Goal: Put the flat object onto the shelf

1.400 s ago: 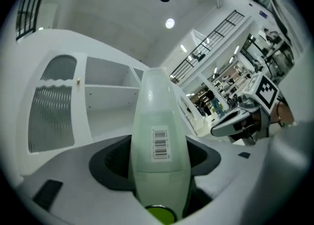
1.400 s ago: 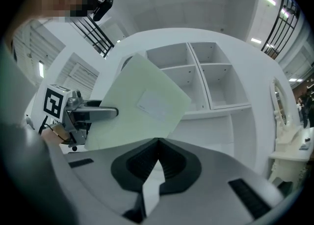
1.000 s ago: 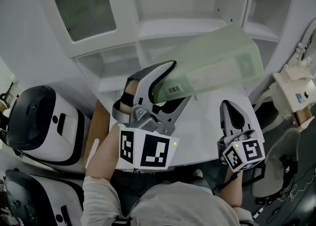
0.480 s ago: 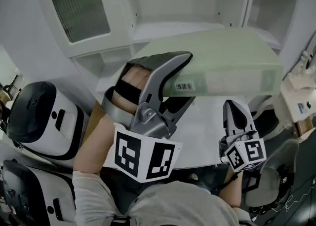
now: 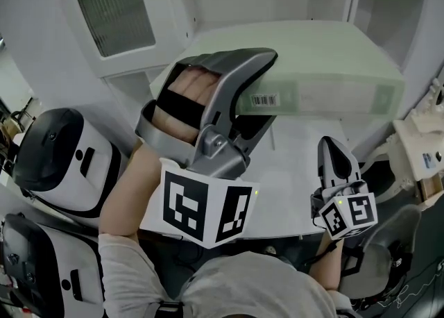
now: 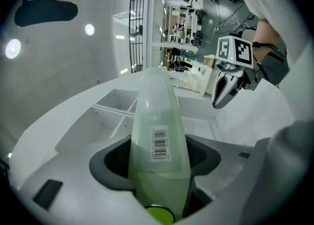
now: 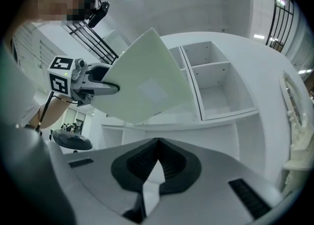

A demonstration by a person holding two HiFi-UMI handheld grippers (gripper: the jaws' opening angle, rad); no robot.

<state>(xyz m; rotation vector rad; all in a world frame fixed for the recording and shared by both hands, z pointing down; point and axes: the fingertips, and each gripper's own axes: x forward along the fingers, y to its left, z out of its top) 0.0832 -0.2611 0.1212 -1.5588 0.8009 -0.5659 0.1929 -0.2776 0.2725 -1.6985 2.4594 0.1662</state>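
- Pale green flat box [image 5: 326, 67] clamped at its near, barcoded edge by the left hand-held gripper [image 5: 262, 94]. Jaws spread wide, pressing on the two broad faces; box reaching forward from them, roughly level.
- Carried in the air above the counter [image 5: 298, 171] that lies below the jaws; touching nothing else, as far as can be seen.
- Pick-up apparently finished; by the look of it, mid-carry toward the goal.
- Not yet placed: no board of the shelf [image 7: 196, 91] under the box. Shelf standing ahead of the left hand-held gripper, past the far edge of the box, compartments open and bare.
- Probably left to do: sliding the box forward into a compartment, laying it flat, spreading the jaws, drawing back.
- Right hand-held gripper [image 5: 334, 160] lower and off to the right of the left one, jaws closed together with nothing between them; no share in the hold.
- Hard to make out: the gap between the far edge of the box and the shelf, covered by the box itself in the head view.
- Lower jaw of the left hand-held gripper partly hidden under the box.
- Impossible to tell which compartment is aimed for.
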